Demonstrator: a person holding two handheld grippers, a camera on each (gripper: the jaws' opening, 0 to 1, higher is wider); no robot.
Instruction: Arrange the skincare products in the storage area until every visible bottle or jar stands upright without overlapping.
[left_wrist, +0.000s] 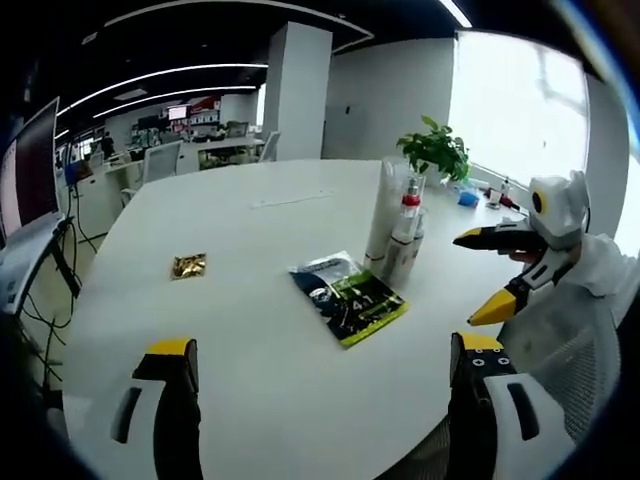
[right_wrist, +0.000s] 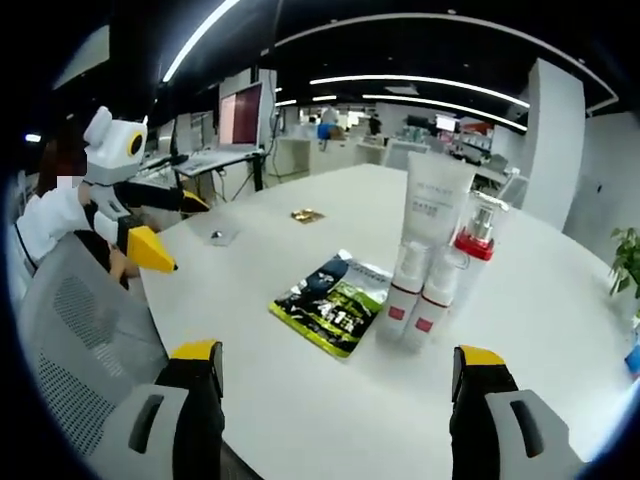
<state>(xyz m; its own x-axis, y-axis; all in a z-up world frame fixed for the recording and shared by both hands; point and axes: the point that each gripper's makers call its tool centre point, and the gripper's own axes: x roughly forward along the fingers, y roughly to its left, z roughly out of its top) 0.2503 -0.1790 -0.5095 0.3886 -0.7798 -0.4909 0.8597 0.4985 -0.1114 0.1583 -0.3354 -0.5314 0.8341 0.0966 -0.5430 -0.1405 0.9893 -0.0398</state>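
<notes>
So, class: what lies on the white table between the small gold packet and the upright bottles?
A green-and-black sachet lies between gold packet and bottles, in the right gripper view.

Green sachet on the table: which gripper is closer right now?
Hard to call; maybe the right. In both views the green sachet lies flat ahead of open, empty jaws. The right gripper looks slightly closer than the left gripper.
</notes>
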